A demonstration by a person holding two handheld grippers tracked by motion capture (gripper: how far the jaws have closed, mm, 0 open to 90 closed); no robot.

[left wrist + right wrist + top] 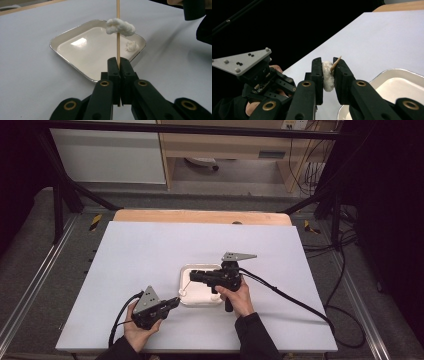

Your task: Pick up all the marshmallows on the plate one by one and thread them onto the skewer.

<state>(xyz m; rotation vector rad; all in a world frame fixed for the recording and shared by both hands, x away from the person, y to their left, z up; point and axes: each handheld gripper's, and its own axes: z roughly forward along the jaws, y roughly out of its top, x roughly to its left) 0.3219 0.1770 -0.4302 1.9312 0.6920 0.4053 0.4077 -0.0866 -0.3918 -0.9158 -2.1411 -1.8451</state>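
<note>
Three white lumps (120, 26), one skewer (118, 45), one tray (75, 35).

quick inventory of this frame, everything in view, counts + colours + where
tray: 1, white with silvery rim, table centre.
skewer: 1, tan wood, clamped in left gripper, pointing over the tray.
white pieces: 3, soft; one on the skewer, one in the tray's far corner, one between the right gripper's fingers.
table: 1, white top, wood far edge.
left gripper: 1, black, shut on skewer.
right gripper: 1, black, over tray.
hands: 2, left, right.
</note>
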